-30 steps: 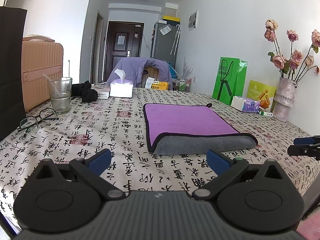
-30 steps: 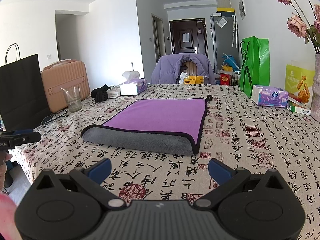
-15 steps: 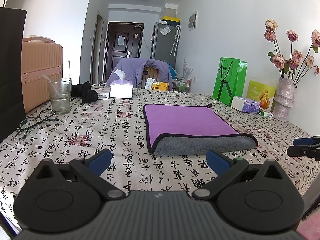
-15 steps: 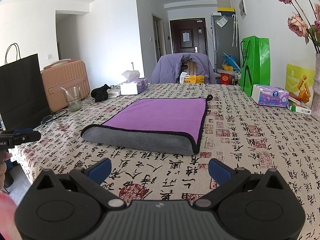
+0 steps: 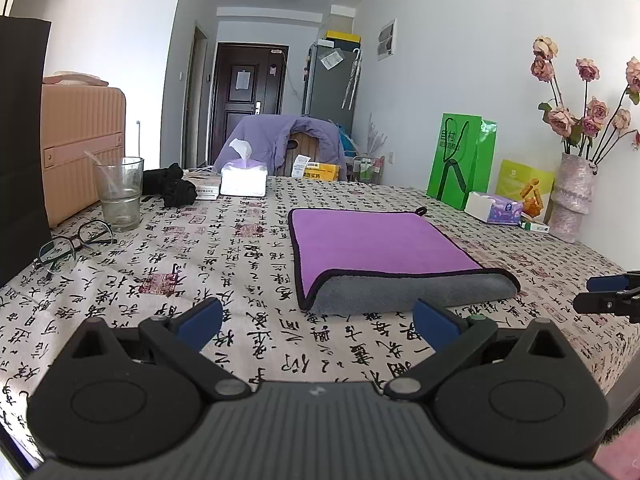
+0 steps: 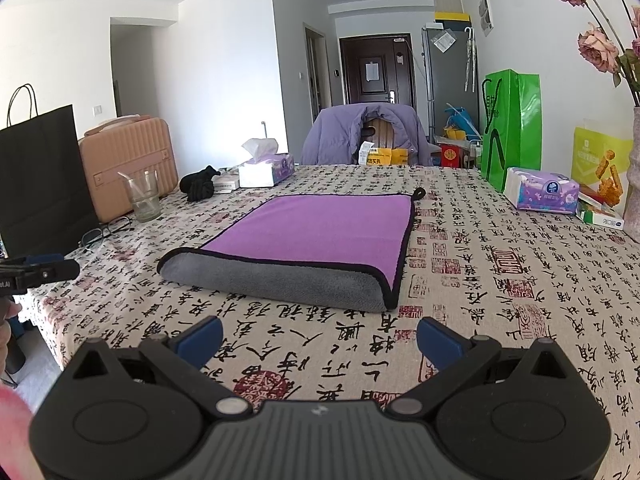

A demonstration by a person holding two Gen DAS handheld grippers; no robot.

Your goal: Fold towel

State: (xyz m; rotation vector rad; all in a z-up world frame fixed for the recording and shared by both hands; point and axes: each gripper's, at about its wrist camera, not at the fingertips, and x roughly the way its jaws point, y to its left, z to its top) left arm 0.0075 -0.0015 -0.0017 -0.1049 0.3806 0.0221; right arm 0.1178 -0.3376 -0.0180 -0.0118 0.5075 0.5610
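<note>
A purple towel [image 5: 376,242] with a grey underside and black edging lies folded in half on the patterned tablecloth; its rounded grey fold faces me. It also shows in the right wrist view [image 6: 320,228]. My left gripper [image 5: 316,322] is open and empty, hovering above the table just short of the fold's left end. My right gripper [image 6: 318,340] is open and empty, short of the fold's right half. The right gripper's fingertips [image 5: 608,294] show at the right edge of the left wrist view; the left gripper's fingertips [image 6: 40,270] show at the left edge of the right wrist view.
A glass [image 5: 119,192], spectacles [image 5: 72,242], black cloth [image 5: 172,188] and tissue box [image 5: 244,176] stand left and behind. A green bag [image 5: 460,160], tissue pack [image 5: 494,208] and flower vase [image 5: 570,196] line the right wall. A black bag [image 6: 40,176] and suitcase [image 6: 128,164] stand at left.
</note>
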